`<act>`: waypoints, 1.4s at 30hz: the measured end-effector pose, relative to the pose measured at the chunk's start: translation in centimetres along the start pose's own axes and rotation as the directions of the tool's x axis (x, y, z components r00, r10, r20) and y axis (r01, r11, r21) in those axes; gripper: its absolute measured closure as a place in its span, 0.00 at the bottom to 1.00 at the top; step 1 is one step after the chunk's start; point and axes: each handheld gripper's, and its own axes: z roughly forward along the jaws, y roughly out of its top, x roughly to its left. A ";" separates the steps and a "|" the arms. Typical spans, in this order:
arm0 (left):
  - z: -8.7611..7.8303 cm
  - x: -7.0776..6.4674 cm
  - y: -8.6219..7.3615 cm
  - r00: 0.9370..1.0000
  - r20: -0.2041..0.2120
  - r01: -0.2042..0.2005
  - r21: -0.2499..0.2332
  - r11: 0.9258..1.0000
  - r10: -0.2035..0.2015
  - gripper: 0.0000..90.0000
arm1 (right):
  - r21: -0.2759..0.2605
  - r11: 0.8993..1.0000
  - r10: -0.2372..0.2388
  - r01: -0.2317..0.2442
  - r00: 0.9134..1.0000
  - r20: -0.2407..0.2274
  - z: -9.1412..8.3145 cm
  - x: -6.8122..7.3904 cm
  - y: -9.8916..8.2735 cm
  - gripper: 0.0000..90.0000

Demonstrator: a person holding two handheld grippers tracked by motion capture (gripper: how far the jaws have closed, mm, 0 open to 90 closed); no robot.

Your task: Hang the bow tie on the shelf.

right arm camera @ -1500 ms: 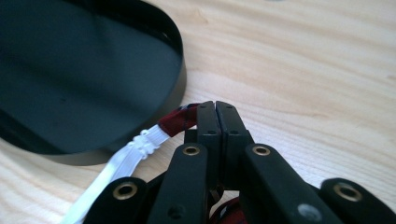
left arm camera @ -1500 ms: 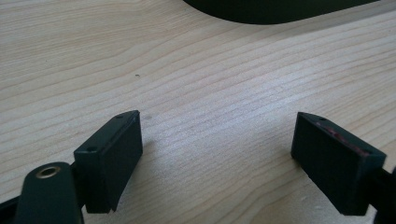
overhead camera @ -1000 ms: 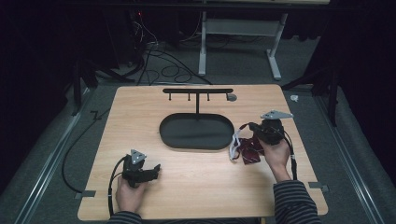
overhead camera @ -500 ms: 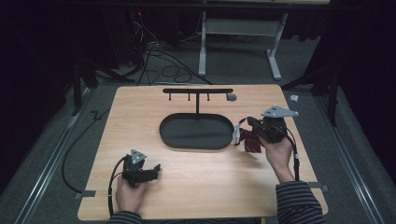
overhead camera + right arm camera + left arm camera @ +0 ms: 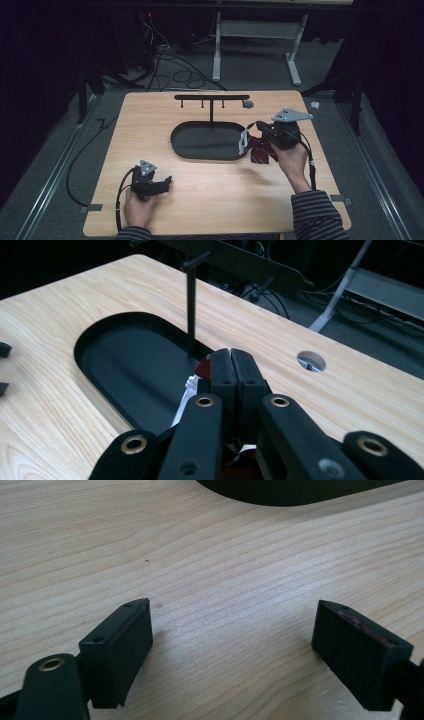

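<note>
A black oval tray [image 5: 176, 145] lies mid-table, and a black T-shaped rack [image 5: 211, 97] with small hooks rises from its far edge. Just right of the tray, my right gripper [image 5: 256, 128] is shut on a dark red patterned item [image 5: 261, 151] with a white part [image 5: 243, 142], which hangs below it above the table. In the right gripper view the jaws [image 5: 231, 360] are pressed together over the tray [image 5: 125, 360], with the red item [image 5: 202, 369] peeking out beneath them. My left gripper [image 5: 167, 181] rests open on the table at front left, nothing between its fingers [image 5: 122, 645].
The rack's thin post [image 5: 191, 310] stands close ahead of my right gripper. A round grommet hole [image 5: 247, 104] sits in the tabletop behind the tray. Cables and a desk frame lie on the floor beyond the table's far edge.
My right gripper has lifted the dark red item off the table and drifted slightly left toward the tray. The left gripper has stayed put.
</note>
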 end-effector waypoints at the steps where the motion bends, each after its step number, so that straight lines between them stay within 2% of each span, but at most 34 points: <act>1: 0.0 0.0 0.0 1.000 0.000 0.000 0.000 1.000 0.000 0.19 | -0.007 1.000 -0.010 0.010 1.000 -0.008 0.2 0.2 0.3 1.00; 11: 0.0 0.0 0.0 1.000 0.000 0.000 0.000 1.000 0.000 0.19 | -0.010 1.000 -0.012 0.011 0.999 -0.044 1.2 1.3 1.6 1.00; 18: 0.0 0.0 0.0 1.000 0.000 0.001 0.000 1.000 -0.001 0.19 | -0.014 0.999 -0.031 0.030 0.997 -0.066 2.0 2.0 2.5 1.00; 42: 0.0 0.0 0.0 1.000 0.000 0.000 0.001 1.000 0.000 0.19 | 0.003 1.000 -0.018 0.018 0.995 -0.094 4.8 2.9 4.2 1.00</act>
